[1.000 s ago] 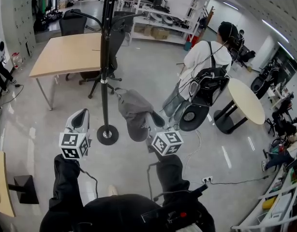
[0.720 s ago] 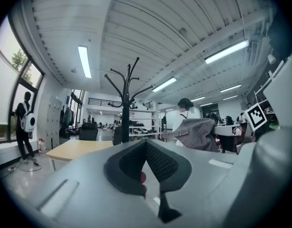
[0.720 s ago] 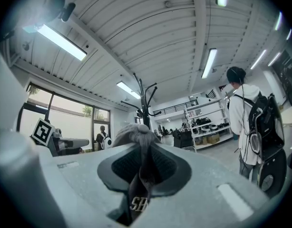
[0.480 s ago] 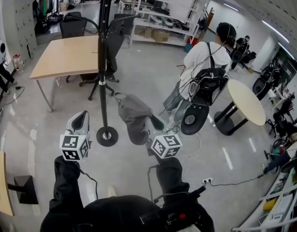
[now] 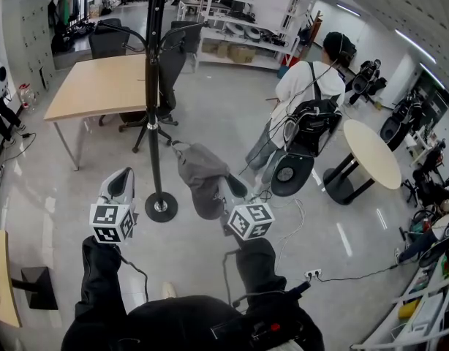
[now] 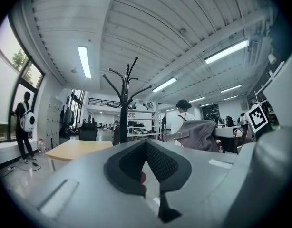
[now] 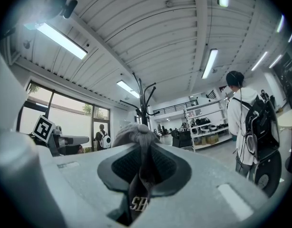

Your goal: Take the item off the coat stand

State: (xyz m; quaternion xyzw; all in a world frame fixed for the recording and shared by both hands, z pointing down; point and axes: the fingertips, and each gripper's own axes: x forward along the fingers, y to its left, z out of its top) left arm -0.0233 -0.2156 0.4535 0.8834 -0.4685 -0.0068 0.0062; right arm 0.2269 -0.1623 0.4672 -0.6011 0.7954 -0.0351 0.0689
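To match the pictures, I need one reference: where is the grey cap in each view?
Head view: grey cap at centre, right of the coat stand.
Left gripper view: cap right of centre, right of the stand.
Right gripper view: cap bottom centre, pinched by the right gripper, below the stand.
Shared landmark: the coat stand.

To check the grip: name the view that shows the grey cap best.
Head view: the whole grey cap hangs from the right gripper. Right gripper view shows only pinched fabric; left gripper view shows its side.
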